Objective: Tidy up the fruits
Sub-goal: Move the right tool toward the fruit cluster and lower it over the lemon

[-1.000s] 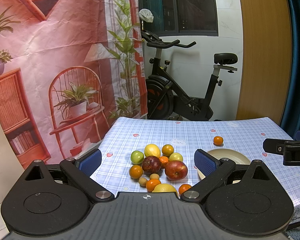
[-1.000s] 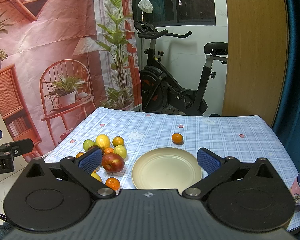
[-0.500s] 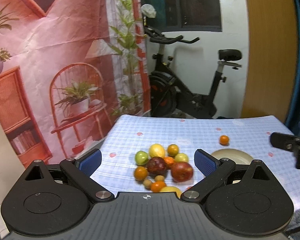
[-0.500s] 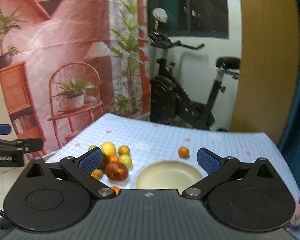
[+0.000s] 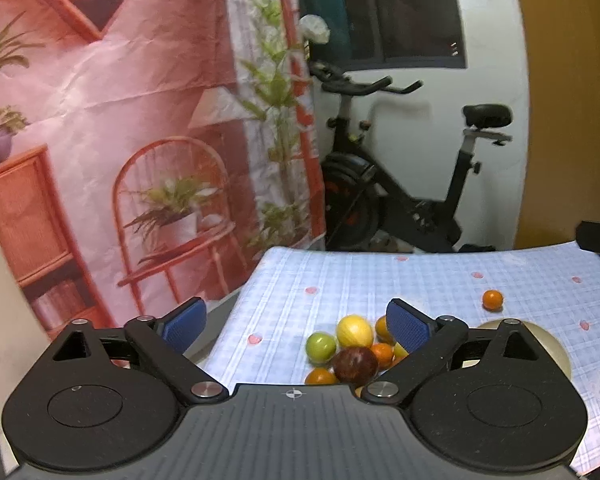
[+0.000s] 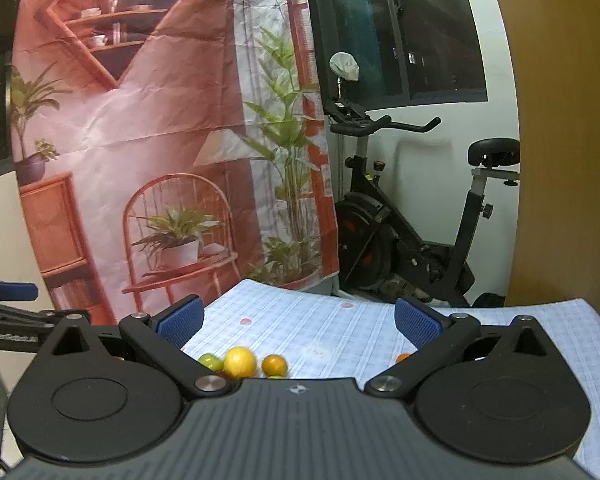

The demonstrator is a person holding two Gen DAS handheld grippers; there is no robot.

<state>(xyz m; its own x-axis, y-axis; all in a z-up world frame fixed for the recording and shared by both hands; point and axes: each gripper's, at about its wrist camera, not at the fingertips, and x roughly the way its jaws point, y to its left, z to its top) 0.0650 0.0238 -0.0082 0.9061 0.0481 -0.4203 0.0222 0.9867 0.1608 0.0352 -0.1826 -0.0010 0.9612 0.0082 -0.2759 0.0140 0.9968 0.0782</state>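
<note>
Hovering above the table point(image 5: 420, 276), left gripper point(image 5: 296, 326) and right gripper point(image 6: 300, 320) both have fingers spread, grasping nothing. Fruit pile point(image 5: 352, 350) sits near the table's left edge, toward the near side; lone orange point(image 5: 492, 299) lies apart, farther back right. Plate point(image 5: 556, 346) is just right of the pile. Exercise bike point(image 5: 400, 184) stands behind the table.

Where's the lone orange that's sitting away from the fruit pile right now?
In the left wrist view, the lone orange sits on the checked tablecloth, right of the fruit pile and just beyond the plate.
</note>
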